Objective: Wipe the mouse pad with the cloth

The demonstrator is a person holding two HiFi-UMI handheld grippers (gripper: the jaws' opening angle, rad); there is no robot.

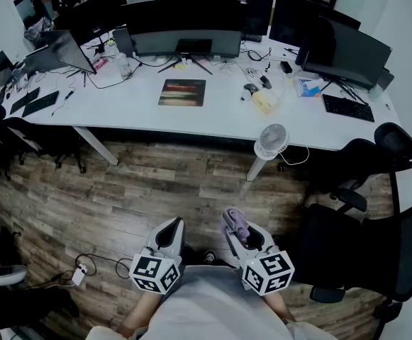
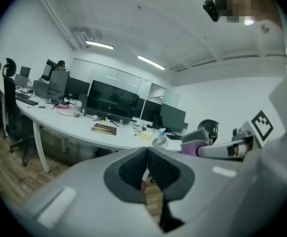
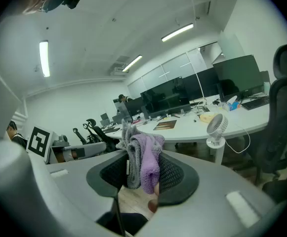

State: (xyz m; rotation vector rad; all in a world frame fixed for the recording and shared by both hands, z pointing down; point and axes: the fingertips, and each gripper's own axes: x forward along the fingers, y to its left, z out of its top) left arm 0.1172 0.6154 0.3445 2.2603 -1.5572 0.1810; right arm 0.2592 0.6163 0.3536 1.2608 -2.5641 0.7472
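- The fingers (image 3: 178, 174) of the right gripper (image 3: 142, 176) are clamped on a folded purple-and-grey cloth (image 3: 144, 157), whose top stands up above them.
- The fingers (image 2: 131, 172) of the left gripper (image 2: 147, 168) are pressed together with nothing between them.
- In the head view, the left gripper (image 1: 171, 234) and the right gripper (image 1: 237, 234) are side by side, close to the person's body. They are above the wooden floor (image 1: 156, 183) and well apart from the bench (image 1: 220, 122).
- The mouse pad (image 1: 182, 92) is a dark rectangle with coloured streaks. It lies flat on the white bench, just in front of the middle monitor (image 1: 184, 20) and far across the floor from the cloth (image 1: 235, 222).
- A small white fan (image 1: 271, 142) shows at the bench's near edge, to the right of the mouse pad.
- Black office chairs (image 1: 365, 253) stand on the person's right.
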